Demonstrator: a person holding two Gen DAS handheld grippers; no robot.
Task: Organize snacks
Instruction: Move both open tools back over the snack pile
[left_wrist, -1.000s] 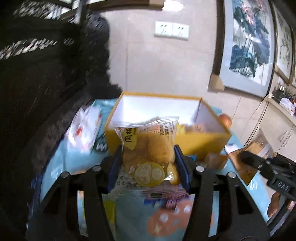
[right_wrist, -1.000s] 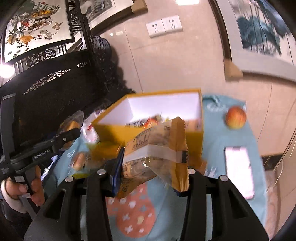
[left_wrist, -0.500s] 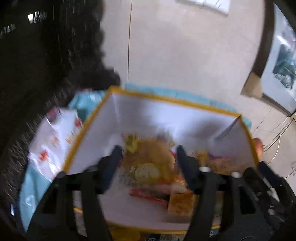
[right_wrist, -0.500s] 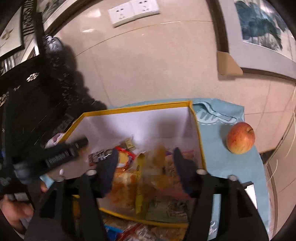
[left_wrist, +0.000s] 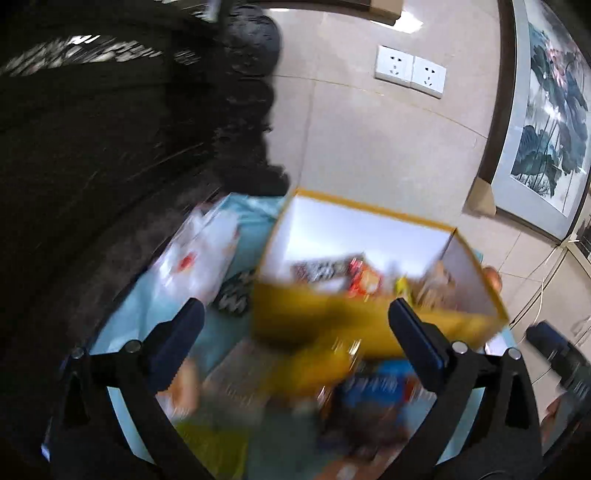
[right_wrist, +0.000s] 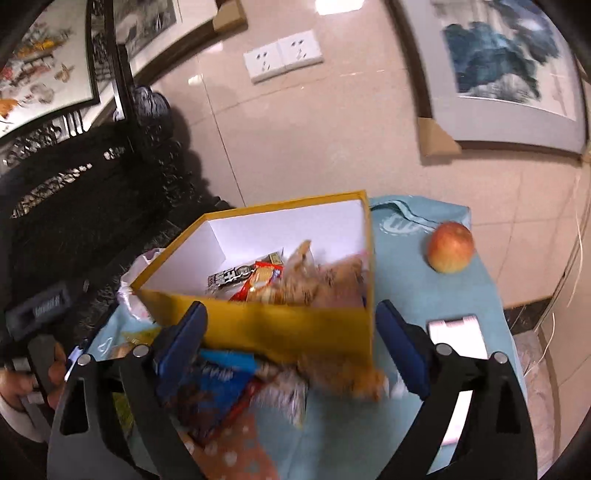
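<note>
A yellow box (right_wrist: 280, 328) with a white inside stands on the light blue cloth and holds several snack packets (right_wrist: 291, 277). It also shows in the blurred left wrist view (left_wrist: 332, 317). My right gripper (right_wrist: 291, 336) is open and empty, in front of the box's near wall. My left gripper (left_wrist: 295, 336) is open and empty, in front of the box. Loose snack packets (right_wrist: 218, 387) lie on the cloth between the fingers and the box. In the left wrist view the loose packets (left_wrist: 373, 391) are blurred.
An apple (right_wrist: 450, 247) sits on the cloth right of the box. A phone (right_wrist: 458, 350) lies at the right edge. A white plastic bag (left_wrist: 199, 258) lies left of the box. Dark carved furniture (right_wrist: 74, 184) stands on the left, a tiled wall behind.
Both grippers carried their snack packets over the box, opened and let them go inside. Both have since drawn back toward me, open and empty.
</note>
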